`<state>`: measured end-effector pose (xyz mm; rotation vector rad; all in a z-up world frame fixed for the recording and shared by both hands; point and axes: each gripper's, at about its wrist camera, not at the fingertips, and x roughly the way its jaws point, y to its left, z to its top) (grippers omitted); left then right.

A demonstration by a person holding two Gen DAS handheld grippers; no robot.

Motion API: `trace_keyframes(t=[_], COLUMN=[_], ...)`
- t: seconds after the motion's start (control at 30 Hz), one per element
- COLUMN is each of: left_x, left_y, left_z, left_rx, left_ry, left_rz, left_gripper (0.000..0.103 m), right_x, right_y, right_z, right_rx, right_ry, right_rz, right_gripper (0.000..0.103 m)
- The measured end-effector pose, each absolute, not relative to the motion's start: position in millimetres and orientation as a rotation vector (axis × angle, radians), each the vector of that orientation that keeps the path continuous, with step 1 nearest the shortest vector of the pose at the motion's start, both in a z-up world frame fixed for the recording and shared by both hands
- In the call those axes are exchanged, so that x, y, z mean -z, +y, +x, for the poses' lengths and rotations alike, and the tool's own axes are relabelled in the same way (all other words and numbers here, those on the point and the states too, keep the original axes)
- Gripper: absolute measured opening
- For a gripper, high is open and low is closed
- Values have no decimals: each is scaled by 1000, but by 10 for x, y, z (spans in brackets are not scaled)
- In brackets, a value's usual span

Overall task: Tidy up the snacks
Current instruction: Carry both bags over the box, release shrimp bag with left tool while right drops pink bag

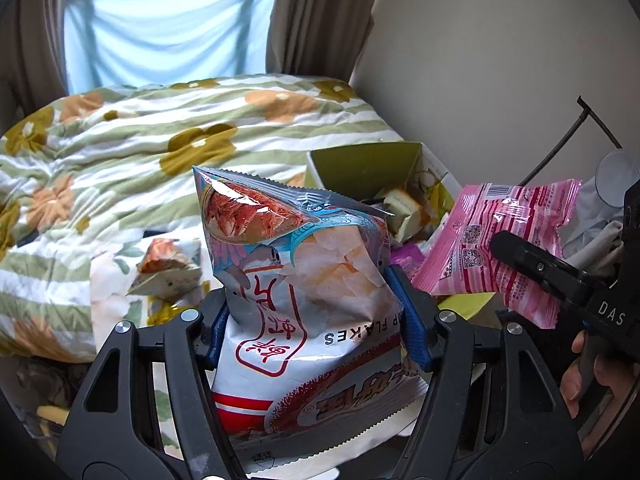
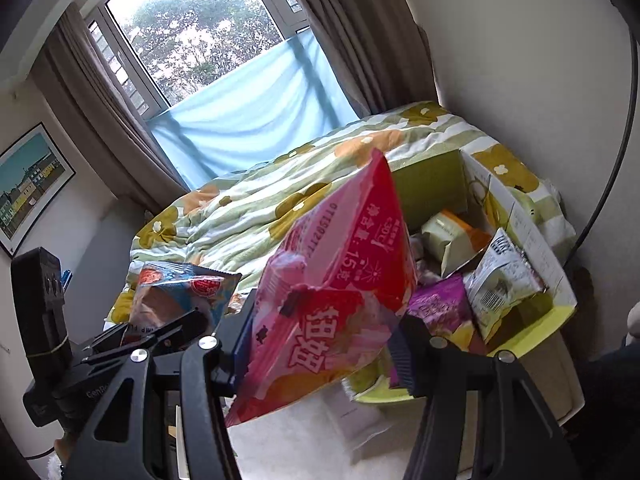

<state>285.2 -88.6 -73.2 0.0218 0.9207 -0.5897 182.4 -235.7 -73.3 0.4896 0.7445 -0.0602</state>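
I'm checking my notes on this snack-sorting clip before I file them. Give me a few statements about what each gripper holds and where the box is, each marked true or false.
1. The left gripper is shut on a shrimp flakes bag. True.
2. The right gripper is empty. False: it is shut on a pink snack bag.
3. The green cardboard box already holds several snack packets. True.
4. The box stands on a bare wooden floor. False: it sits by the floral bedspread, near the wall.
5. Both bags are held up in the air, clear of the box. True.
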Motion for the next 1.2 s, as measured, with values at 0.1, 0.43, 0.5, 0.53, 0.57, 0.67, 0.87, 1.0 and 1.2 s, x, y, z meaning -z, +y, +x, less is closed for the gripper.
trace_keyframes(t=[0.1,0.43,0.5,0.53,0.57,0.67,0.87,1.0,1.2], left_x=[751,1186,1282,1324,1356,1406,1475,1436,1378], left_y=[-1267,-2505,-2690,-2738,-2811,-2921,-2766,-2559,-2347], left_z=[2956,3389,3470,3487,3514,3548,3492,3363,3326], left_rx=[601,603,604,602,596,550,527,506,463], left_ry=[929,1033,1051,1057,1060,1047,1058,1057,1054], left_rz=[7,-6,-1,1,7,47,57,58,65], left_gripper=[64,65,65,65,69,102,103,103,103], right_x=[696,837,882,912,940,1017,1091,1054,1074], right_y=[-2707,-3729,-3855,-3915,-3968,-4085,-4098,-4040,-3964], right_z=[1903,2230,2285,2313,2333,2380,2417,2497,2819], right_rx=[53,24,25,26,27,28,9,-20,-52], right_ry=[748,799,814,822,829,846,867,862,862], right_rz=[477,451,441,441,445,464,485,487,494], right_gripper=[53,53,53,53,53,53,53,53,54])
